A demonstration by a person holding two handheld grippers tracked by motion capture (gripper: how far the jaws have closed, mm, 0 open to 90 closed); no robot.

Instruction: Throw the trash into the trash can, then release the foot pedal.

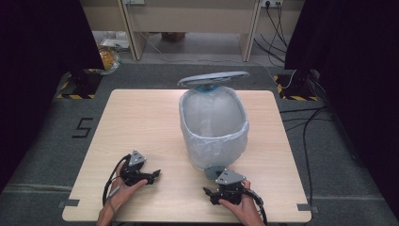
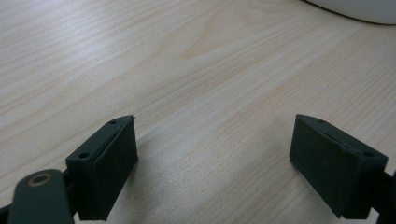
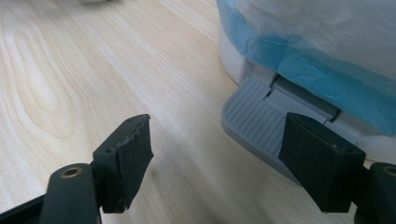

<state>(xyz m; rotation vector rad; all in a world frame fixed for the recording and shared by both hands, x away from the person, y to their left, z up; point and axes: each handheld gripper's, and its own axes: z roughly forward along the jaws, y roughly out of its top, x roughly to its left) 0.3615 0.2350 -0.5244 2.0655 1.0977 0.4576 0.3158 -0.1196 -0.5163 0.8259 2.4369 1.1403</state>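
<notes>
Bin [image 1: 214, 127], lined with a bag, is seen standing at the middle of the worktop [image 1: 136, 122], its lid [image 1: 214, 78] raised at the far side. The pedal [image 3: 254, 119] at its base lies just beside the right tool [image 3: 217, 156], whose jaws are held apart, with nothing between them. The left tool [image 2: 215, 161] is likewise spread wide over bare wood. By the look of it, no step is under way and the work is judged hardly begun. One bin, one lid, one pedal and two tools are counted.
</notes>
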